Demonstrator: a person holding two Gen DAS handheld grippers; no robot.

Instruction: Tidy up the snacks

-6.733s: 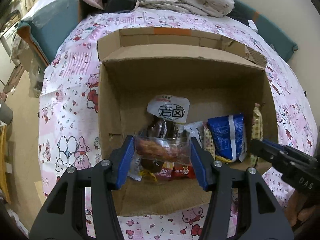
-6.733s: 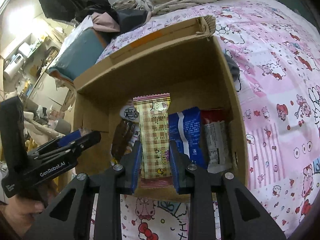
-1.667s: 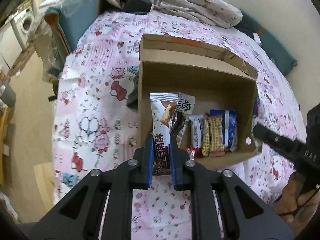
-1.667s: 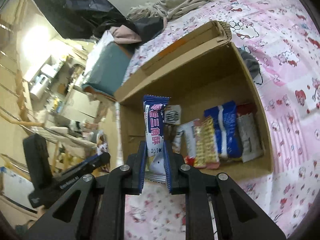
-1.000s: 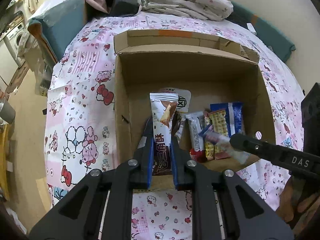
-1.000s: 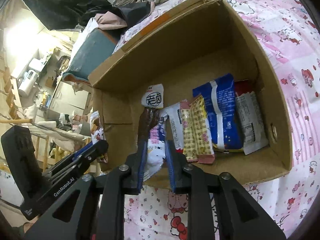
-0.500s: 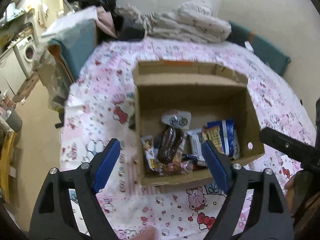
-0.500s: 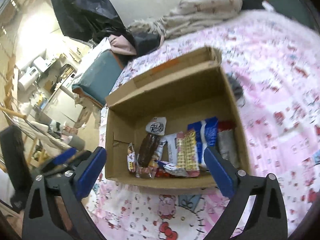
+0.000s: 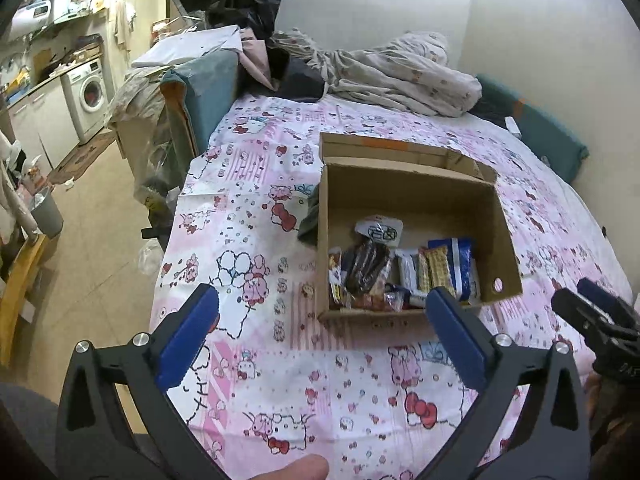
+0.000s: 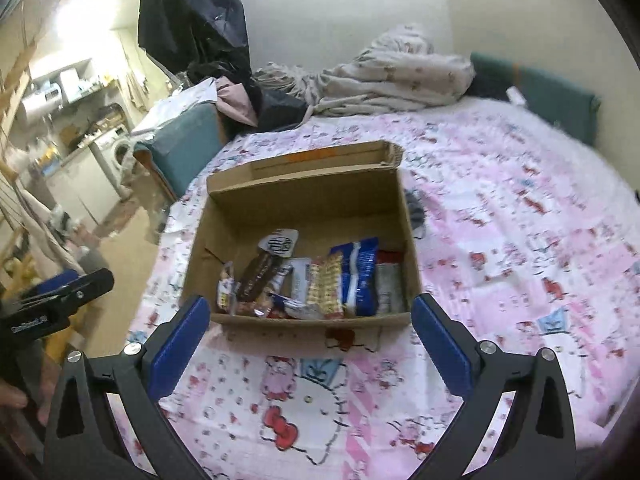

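Both grippers hang above the pink patterned bed [image 9: 260, 380], released and holding nothing. The left gripper [image 9: 320, 332] has its jaws spread wide, with the cardboard box [image 9: 416, 196] toward 1 o'clock. The right gripper [image 10: 310, 340] is equally wide, the box at 12 o'clock. The snacks [image 10: 320, 280] lie in a row along the box's near wall, a blue packet [image 10: 360, 272] among them.

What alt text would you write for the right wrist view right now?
An open cardboard box sits on a pink cartoon-print bedsheet, with snack packets lined up along its near wall. The right claw is wide open and empty in front of the box; the left claw shows at the left edge.
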